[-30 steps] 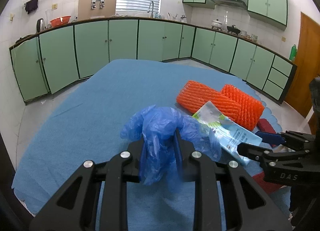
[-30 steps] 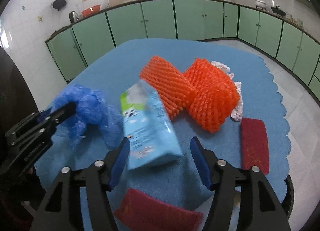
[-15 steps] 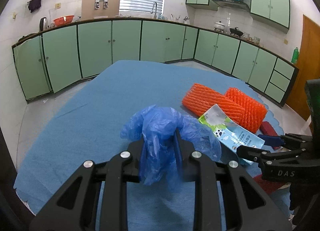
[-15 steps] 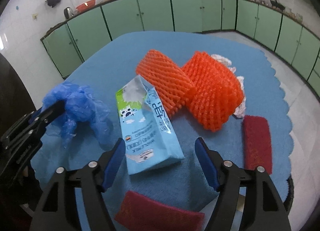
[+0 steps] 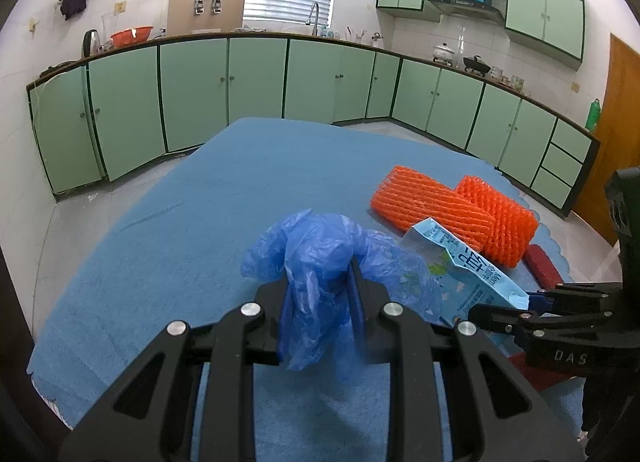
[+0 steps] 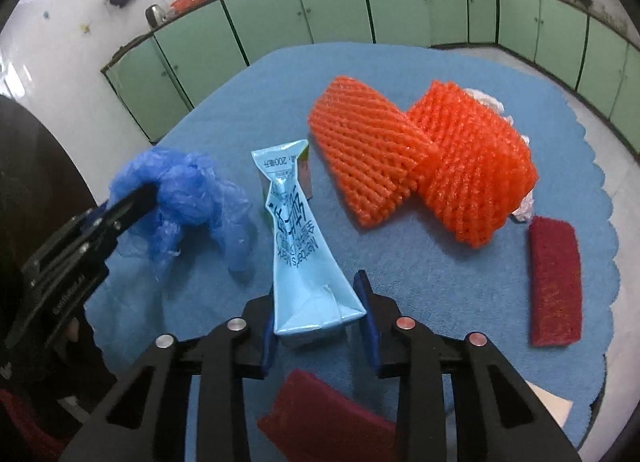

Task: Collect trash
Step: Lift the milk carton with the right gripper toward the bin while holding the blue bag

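My left gripper [image 5: 318, 294] is shut on a crumpled blue plastic bag [image 5: 320, 258], held just above the blue tablecloth; the bag also shows at the left of the right wrist view [image 6: 188, 194]. My right gripper [image 6: 318, 302] is shut on the bottom end of a flattened light-blue milk carton [image 6: 296, 246], which points away from me. The carton [image 5: 464, 266] and the right gripper [image 5: 532, 306] show in the left wrist view, just right of the bag.
Two orange foam nets [image 6: 420, 158] lie overlapping beyond the carton, with white crumpled paper [image 6: 524, 206] behind them. A red pad [image 6: 554, 282] lies at the right edge and another [image 6: 324, 422] under my right gripper. Green cabinets ring the room.
My right gripper has closed on the milk carton's bottom end and turned it narrow side up. The left gripper still holds the blue bag, hardly moved.
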Tool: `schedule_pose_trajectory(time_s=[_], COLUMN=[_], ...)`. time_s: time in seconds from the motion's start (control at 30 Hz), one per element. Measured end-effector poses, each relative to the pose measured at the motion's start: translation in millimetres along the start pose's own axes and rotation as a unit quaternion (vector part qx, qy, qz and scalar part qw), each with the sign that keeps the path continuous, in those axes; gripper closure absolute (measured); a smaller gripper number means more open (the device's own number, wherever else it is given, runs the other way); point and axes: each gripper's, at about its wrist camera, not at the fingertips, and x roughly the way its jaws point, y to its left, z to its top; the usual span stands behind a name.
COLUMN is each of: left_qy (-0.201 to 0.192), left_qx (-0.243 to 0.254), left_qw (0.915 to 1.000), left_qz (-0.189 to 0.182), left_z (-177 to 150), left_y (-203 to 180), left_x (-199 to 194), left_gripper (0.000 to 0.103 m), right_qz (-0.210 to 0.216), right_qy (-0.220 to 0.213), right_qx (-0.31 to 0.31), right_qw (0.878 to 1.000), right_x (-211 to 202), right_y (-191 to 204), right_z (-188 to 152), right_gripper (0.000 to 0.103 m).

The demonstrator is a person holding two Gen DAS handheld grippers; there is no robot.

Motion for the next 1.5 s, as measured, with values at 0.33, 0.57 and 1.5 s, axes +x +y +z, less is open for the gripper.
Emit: schedule_pose_trajectory(time_s=[0.33, 0.57, 1.5], left_qy=[-0.016, -0.034, -0.084], left_qx=[0.003, 0.008, 0.054], left_qw=[0.9999, 0.9992, 0.9892], left_qz=[-0.006, -0.019, -0.108], left_z=[2, 10, 31], left_y=[-8, -17, -95], left_x=[-12, -25, -61], left_gripper=[0.080, 0.080, 0.080], right_qz=[-0.005, 0.030, 0.012], right_qy=[-0.045, -0.065, -0.182], right_qx=[0.005, 0.054, 0.117], right_qw=[0.999, 0.996, 0.976], right_x=[-34, -49, -164], right_y=[8, -4, -64], right_z=[8, 15, -6], right_gripper=[0.069, 0.069, 0.069])
